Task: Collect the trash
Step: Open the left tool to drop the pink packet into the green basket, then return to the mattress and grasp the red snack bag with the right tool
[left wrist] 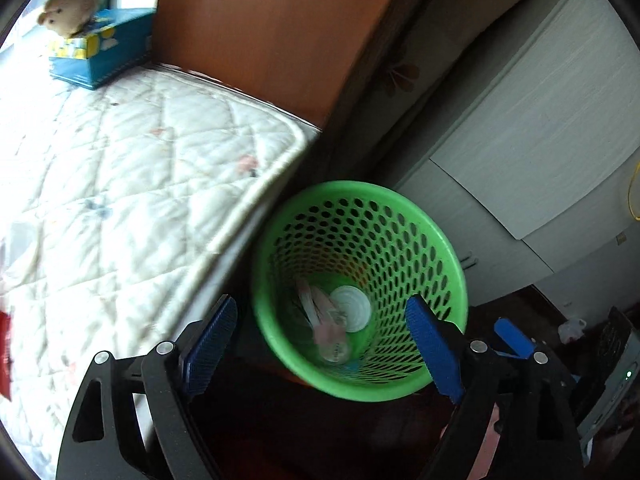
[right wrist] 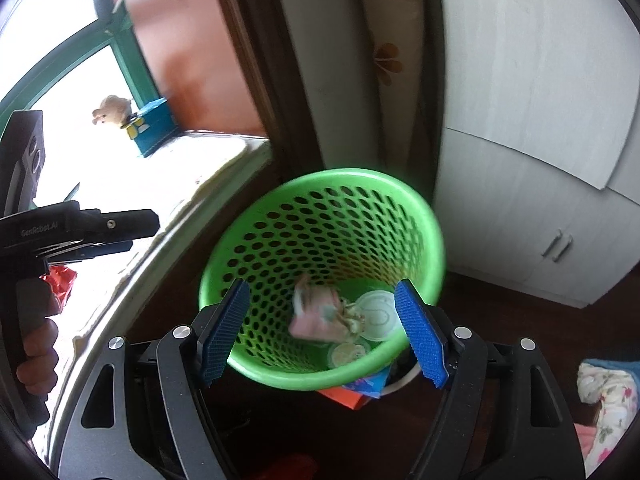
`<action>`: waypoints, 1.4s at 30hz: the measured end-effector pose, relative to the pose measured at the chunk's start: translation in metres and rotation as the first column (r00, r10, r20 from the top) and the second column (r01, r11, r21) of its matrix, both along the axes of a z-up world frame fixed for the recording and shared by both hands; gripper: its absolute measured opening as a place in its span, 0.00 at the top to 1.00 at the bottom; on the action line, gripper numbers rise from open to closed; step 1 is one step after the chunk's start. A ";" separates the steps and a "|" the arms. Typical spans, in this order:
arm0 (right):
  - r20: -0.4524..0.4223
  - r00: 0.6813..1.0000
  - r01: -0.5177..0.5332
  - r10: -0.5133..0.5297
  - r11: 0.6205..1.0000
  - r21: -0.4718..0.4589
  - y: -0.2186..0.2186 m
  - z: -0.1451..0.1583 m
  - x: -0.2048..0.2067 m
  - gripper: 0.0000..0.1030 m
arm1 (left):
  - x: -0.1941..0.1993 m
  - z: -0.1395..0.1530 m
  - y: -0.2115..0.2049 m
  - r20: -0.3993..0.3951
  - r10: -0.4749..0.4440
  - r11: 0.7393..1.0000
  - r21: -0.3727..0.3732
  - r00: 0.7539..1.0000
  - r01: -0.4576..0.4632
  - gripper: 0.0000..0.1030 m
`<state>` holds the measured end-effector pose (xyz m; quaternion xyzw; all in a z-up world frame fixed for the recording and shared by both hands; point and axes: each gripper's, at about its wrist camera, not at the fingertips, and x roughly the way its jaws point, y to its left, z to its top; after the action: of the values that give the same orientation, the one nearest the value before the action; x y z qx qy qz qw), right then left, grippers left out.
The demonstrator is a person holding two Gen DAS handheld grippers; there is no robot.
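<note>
A green perforated waste basket [left wrist: 448, 248] stands on the dark floor beside the bed; it also shows in the right wrist view [right wrist: 432, 224]. Inside lie a pink wrapper [left wrist: 326, 322] and a white round lid [left wrist: 352, 308]; in the right wrist view the pink wrapper [right wrist: 312, 312] looks blurred beside the white lid [right wrist: 378, 316]. My left gripper [left wrist: 324, 344] is open and empty above the basket. My right gripper [right wrist: 322, 332] is open and empty over the basket mouth. A red wrapper [right wrist: 60, 280] lies on the mattress behind the left gripper's body.
A quilted white mattress [left wrist: 120, 200] fills the left, with a blue box [left wrist: 104, 52] and a teddy bear [left wrist: 72, 8] at its far end. White cabinets [left wrist: 540, 140] stand right of the basket. Colourful packaging [right wrist: 356, 392] lies on the floor under the basket's near side.
</note>
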<state>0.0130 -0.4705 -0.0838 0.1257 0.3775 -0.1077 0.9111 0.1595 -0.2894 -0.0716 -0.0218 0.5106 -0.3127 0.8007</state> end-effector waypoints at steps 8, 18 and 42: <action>0.011 0.993 -0.117 0.117 0.993 -0.004 0.044 0.007 0.020 0.22 | 0.002 0.017 0.084 0.059 0.129 0.991 0.013 0.990 -0.130 0.18; 0.005 0.936 -0.351 0.352 0.936 -0.012 0.137 0.010 0.058 0.14 | 0.008 0.034 0.205 0.109 0.334 0.941 0.016 0.936 -0.338 0.17; -0.091 0.598 -0.799 0.797 0.601 0.018 0.367 -0.017 0.157 0.08 | 0.002 0.028 0.405 0.097 0.649 0.756 0.028 0.754 -0.654 0.17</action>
<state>0.1700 -0.1039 -0.1013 -0.0722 0.4330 0.3001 0.8469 0.1613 0.1155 -0.0439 -0.1615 0.4474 0.0005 0.8796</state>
